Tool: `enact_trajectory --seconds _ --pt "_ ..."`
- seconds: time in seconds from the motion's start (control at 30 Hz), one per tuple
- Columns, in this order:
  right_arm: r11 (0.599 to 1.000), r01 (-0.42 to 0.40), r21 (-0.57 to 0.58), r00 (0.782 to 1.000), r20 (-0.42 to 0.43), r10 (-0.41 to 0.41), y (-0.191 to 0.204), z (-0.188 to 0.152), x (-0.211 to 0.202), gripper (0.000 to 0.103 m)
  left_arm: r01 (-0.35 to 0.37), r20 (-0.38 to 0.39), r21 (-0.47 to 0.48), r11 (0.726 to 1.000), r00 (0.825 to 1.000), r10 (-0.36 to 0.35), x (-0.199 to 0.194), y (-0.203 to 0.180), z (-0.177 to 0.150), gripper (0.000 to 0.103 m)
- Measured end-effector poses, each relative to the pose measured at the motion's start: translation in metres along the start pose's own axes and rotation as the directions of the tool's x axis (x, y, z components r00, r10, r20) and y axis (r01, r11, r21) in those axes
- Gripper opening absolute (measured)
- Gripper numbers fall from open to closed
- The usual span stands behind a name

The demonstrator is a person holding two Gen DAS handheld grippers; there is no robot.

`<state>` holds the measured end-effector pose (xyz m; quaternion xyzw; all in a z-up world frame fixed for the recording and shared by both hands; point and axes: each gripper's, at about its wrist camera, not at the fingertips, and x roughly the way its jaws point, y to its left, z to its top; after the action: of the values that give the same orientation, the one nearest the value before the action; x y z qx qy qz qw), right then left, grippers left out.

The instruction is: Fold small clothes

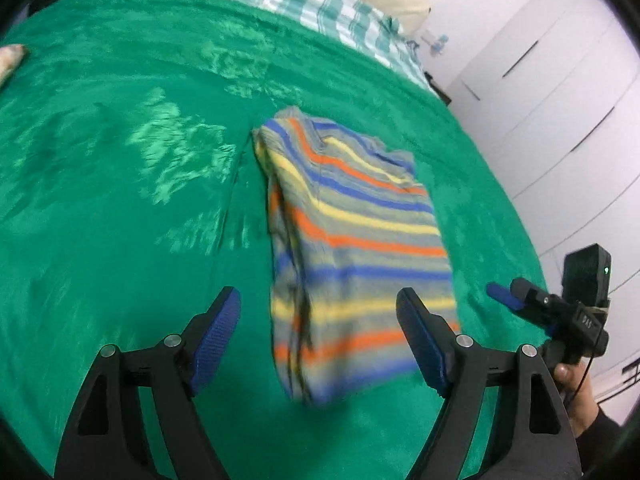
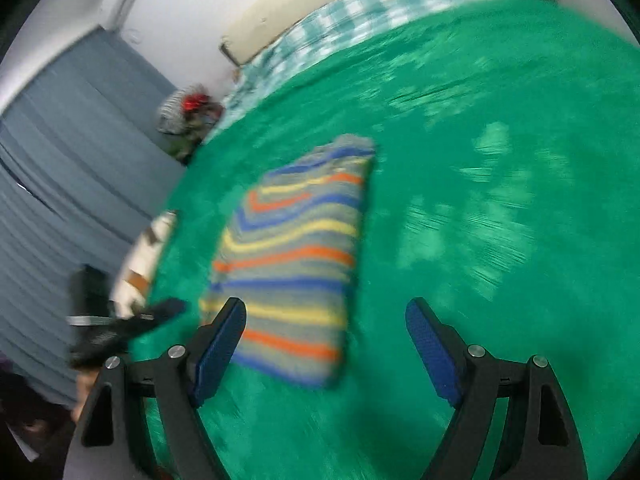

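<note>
The stripy shirt (image 1: 352, 240) lies folded on the green blanket (image 1: 120, 200) on the bed. The left gripper (image 1: 320, 332) and the right gripper (image 2: 326, 344) float above it, jaws wide open, holding nothing.

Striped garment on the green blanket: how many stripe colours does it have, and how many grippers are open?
Stripe colours on the striped garment: 4 (orange, blue, yellow, grey)
Open grippers: 2, left gripper and right gripper
Total: 6
</note>
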<state>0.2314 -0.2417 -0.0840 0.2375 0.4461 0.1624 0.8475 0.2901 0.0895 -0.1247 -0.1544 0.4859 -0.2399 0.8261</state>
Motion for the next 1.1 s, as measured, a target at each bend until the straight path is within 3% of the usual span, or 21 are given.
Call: enact_trajectory --seconds 0.07,0.2,0.27,0.3,0.33,0.4,0.43,0.7,0.87,0.9,0.93,0.97,1.0,1.03,1.1 --pt "0.998 -0.062 0.026 0.998 -0.027 0.063 -0.007 0.010 0.030 0.082 0.018 -0.027 -0.028 0.999 0.999 -0.018 0.024 0.006 0.013 0.080" --pt "0.990 -0.112 0.084 0.990 -0.077 0.118 -0.020 0.023 0.080 0.072 0.101 -0.044 -0.089 0.991 0.993 -0.105 0.054 0.015 0.025 0.075" --pt "0.984 -0.159 0.081 0.984 -0.066 0.164 -0.020 0.028 0.098 0.070 0.135 -0.031 -0.117 0.984 0.990 -0.139 0.064 0.019 0.026 0.058" --pt "0.980 -0.180 0.079 0.981 -0.064 0.185 -0.018 0.028 0.104 0.067 0.136 -0.037 -0.127 0.983 0.989 -0.142 0.067 0.020 0.026 0.023" --pt "0.979 -0.187 0.085 0.979 -0.068 0.193 -0.016 0.028 0.113 0.053 0.158 -0.056 -0.162 0.974 0.984 -0.169 0.073 0.024 0.025 0.017" --pt "0.981 -0.159 0.115 0.980 -0.100 0.171 -0.015 0.029 0.122 0.029 0.151 -0.038 -0.161 0.975 0.987 -0.159 0.067 0.021 0.024 0.016" --pt "0.980 -0.155 0.121 0.981 -0.096 0.167 -0.012 0.031 0.120 0.027 0.145 -0.031 -0.148 0.978 0.988 -0.151 0.062 0.017 0.025 0.015" --pt "0.970 -0.240 0.033 0.971 0.026 0.240 0.039 0.068 0.040 0.024 0.216 0.088 -0.001 0.976 0.973 -0.215 -0.024 -0.055 0.060 0.015" --pt "0.968 -0.245 0.050 0.969 0.031 0.244 0.049 0.070 -0.014 0.024 0.231 0.051 0.026 0.973 0.971 -0.232 -0.050 -0.086 0.047 0.019" --pt "0.970 -0.231 0.070 0.973 0.019 0.230 0.044 0.064 -0.019 0.025 0.222 0.030 0.013 0.975 0.975 -0.222 -0.046 -0.086 0.041 0.028" --pt "0.973 -0.207 0.101 0.978 0.001 0.208 0.036 0.054 -0.021 0.030 0.188 -0.007 -0.005 0.982 0.982 -0.188 -0.037 -0.084 0.027 0.045" --pt "0.977 -0.157 0.144 0.986 -0.030 0.162 0.023 0.039 -0.021 0.033 0.122 -0.063 -0.015 0.992 0.990 -0.123 -0.022 -0.080 0.004 0.052" --pt "0.981 -0.090 0.170 0.993 -0.064 0.102 0.009 0.026 -0.020 0.052 0.078 -0.089 -0.015 0.997 0.993 -0.079 -0.015 -0.077 -0.009 0.055" --pt "0.982 0.034 0.187 0.994 -0.111 -0.013 -0.011 0.005 -0.022 0.071 -0.001 -0.118 0.003 1.000 0.993 0.001 -0.011 -0.070 -0.033 0.055" --pt "0.971 0.163 0.175 0.982 -0.123 -0.143 -0.031 -0.024 -0.035 0.071 -0.106 -0.097 0.062 0.992 0.989 0.112 -0.024 -0.066 -0.067 0.055"
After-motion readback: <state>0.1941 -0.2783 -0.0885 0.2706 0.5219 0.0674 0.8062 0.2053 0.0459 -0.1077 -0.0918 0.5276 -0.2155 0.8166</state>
